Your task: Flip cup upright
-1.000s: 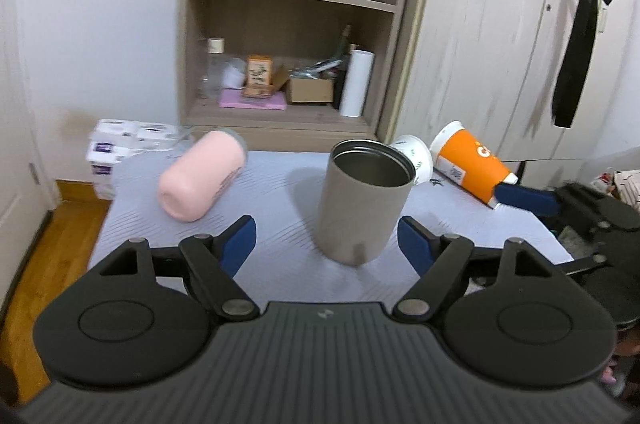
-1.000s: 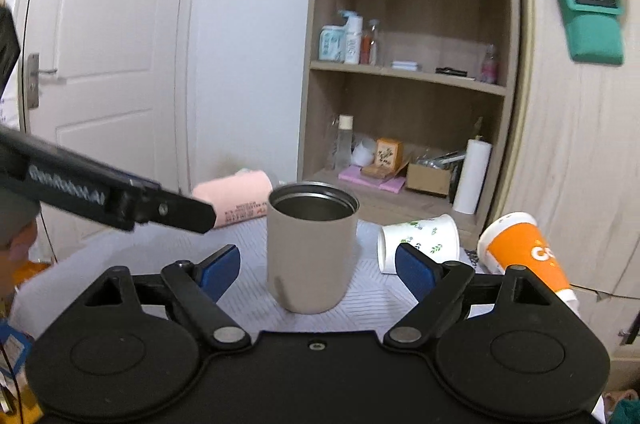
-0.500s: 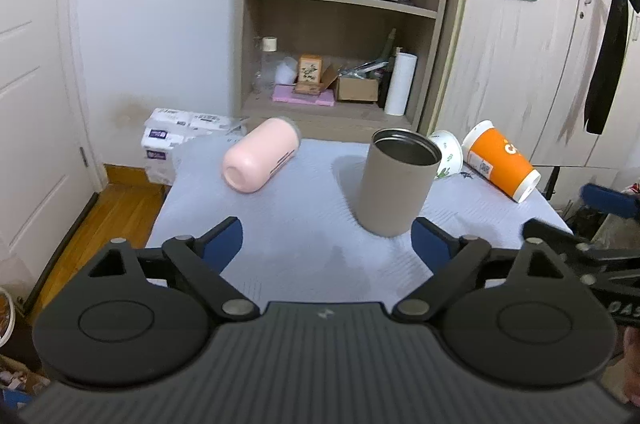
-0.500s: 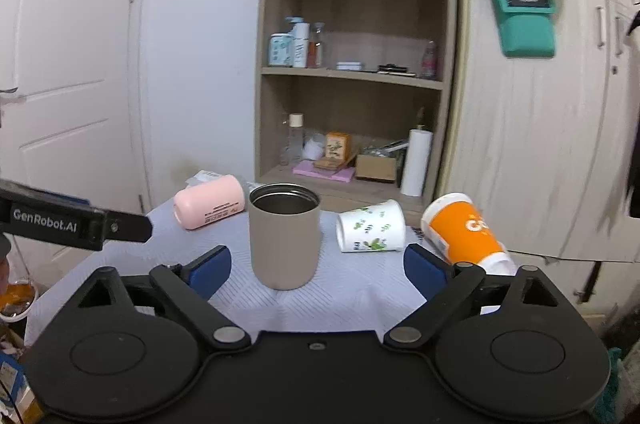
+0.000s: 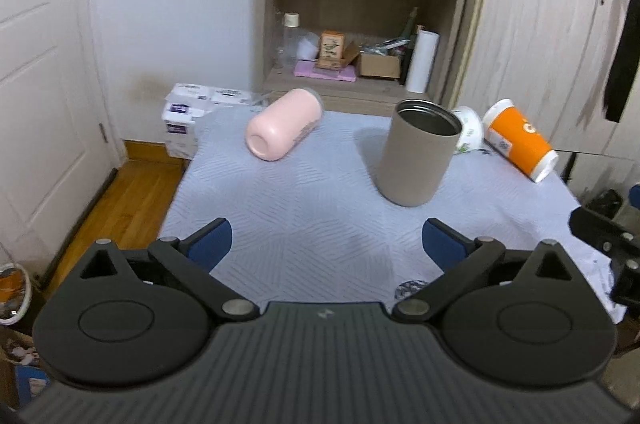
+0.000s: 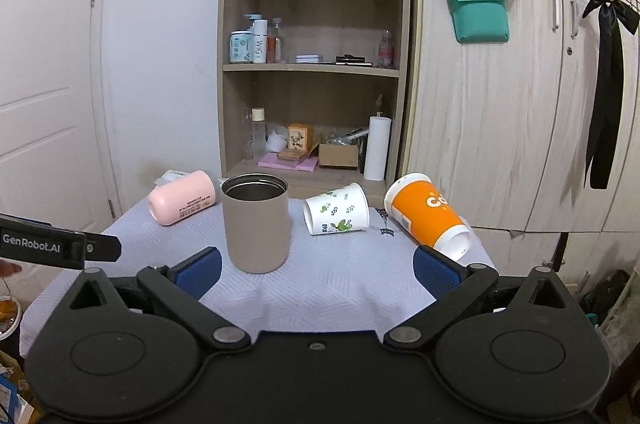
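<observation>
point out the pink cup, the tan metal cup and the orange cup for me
pink cup (image 5: 280,130), left wrist view, on its side wall.
tan metal cup (image 6: 258,232), right wrist view, on the middle of its outer wall.
orange cup (image 6: 424,214), right wrist view, on its orange sleeve.

The tan cup (image 6: 256,224) looks matt outside and shiny metal inside; the worktop (image 6: 340,284) cloth looks bumpy.
</observation>
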Tool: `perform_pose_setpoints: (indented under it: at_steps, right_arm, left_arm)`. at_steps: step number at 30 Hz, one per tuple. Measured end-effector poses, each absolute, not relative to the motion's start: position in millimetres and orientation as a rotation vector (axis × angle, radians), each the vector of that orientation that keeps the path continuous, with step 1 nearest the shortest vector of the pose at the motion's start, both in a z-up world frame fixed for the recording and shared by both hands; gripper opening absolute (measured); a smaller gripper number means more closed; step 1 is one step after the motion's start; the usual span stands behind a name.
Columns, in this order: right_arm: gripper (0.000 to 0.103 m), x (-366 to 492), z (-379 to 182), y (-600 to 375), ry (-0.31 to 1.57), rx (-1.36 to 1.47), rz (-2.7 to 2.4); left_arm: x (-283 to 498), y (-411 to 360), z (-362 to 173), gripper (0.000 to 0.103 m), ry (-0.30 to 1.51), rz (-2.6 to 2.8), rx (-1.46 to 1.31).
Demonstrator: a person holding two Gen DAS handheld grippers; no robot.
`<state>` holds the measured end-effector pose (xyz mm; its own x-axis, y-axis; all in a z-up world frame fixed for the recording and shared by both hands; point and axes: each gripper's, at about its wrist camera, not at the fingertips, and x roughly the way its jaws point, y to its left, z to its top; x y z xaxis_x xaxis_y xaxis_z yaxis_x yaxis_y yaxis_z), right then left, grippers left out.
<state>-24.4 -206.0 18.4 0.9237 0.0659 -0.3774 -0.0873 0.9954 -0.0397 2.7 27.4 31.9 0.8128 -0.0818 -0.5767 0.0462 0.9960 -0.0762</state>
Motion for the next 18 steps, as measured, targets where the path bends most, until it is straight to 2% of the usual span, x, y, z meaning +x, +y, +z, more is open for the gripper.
perform_pose_setpoints:
  at_steps: [18]
  right_arm:
    - [0.103, -20.2, 14.9, -212.6, 0.447, -0.059, -0.002]
  left_arm:
    - [10.1, 19.6, 27.1, 0.103, 0.683, -0.045, 0.017]
